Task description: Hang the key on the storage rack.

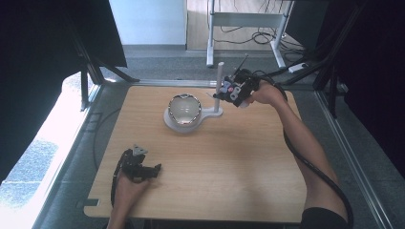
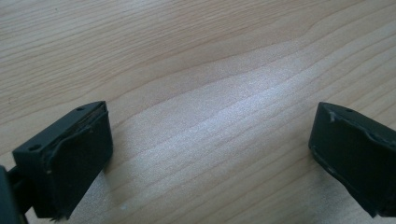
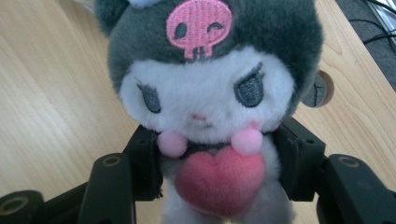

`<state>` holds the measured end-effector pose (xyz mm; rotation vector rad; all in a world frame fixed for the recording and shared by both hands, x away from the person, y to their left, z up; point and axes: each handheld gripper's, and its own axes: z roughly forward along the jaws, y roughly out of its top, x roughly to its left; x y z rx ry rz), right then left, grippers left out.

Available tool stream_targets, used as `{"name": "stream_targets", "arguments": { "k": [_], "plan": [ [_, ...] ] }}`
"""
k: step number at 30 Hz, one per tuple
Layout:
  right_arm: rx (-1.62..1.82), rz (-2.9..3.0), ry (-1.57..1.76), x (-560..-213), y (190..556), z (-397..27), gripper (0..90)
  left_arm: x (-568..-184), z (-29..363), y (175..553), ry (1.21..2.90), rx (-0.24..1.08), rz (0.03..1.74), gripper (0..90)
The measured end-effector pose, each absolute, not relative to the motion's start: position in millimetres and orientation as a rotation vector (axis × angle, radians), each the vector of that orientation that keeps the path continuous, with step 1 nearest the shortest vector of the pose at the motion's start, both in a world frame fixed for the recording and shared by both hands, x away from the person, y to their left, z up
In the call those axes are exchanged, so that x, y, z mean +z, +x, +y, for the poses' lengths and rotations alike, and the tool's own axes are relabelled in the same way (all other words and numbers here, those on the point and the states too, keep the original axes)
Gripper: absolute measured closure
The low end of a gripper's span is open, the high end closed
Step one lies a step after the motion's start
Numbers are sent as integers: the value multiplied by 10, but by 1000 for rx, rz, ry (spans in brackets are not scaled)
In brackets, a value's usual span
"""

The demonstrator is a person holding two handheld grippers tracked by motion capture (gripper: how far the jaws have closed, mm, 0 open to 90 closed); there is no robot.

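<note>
Wood grain lies under my left gripper (image 2: 210, 154), its jaws spread wide with nothing between them; in the high view that left gripper (image 1: 155, 169) rests low on the table (image 1: 229, 181) at about seven o'clock, well apart from the work.

My right gripper (image 3: 215, 163) is clenched on the plush doll (image 3: 210, 93), the two jaws pressing its body from either side just below the head, beside the pink heart on its chest. The doll faces the gripper's camera, head away from the jaws, so its long axis runs straight out along them. In the high view the right gripper (image 1: 237, 89) is up at roughly one o'clock on the table, held above the surface, and the doll (image 1: 229, 88) shows there as a small patch of colour on its left end; I can't make out more of it from that angle.

Just to the nine o'clock side of that gripper stands the white post (image 1: 219, 88), upright on a white base (image 1: 179, 123) that also carries the shiny bowl (image 1: 184, 109). The doll is right beside the post, near its upper half, and I can't tell whether they touch. The bowl sits further toward nine o'clock and lower.

I judge the doll is being carried toward the stand, for either the post or the bowl. The right hand (image 1: 267, 93) is by far the nearer, so the move is its alone: a short travel toward nine o'clock, minding the post between gripper and bowl.
</note>
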<state>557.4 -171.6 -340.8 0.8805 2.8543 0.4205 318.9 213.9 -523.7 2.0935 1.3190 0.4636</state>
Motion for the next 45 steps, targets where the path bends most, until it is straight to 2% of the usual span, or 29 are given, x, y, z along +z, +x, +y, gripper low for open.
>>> {"name": "stream_targets", "arguments": {
  "k": [15,22,23,30,34,45],
  "plan": [
    [415,2794,884,-3706,5636,-1633,410,-5238,2136,3186,2091,461,1322,0],
    [384,2812,790,-3863,5602,-1523,343,-5237,2138,3187,2094,463,1321,0],
    [372,2814,773,-3903,5585,-1503,293,-5237,2137,3187,2093,461,1322,0],
    [393,2788,740,-3927,5542,-1545,169,-5237,2138,3187,2094,461,1321,0],
    [417,2778,725,-3896,5492,-1573,136,-5236,2139,3187,2095,463,1320,0],
    [444,2782,672,-3796,5316,-1620,125,-5236,2138,3187,2094,462,1321,0]
  ]
}}
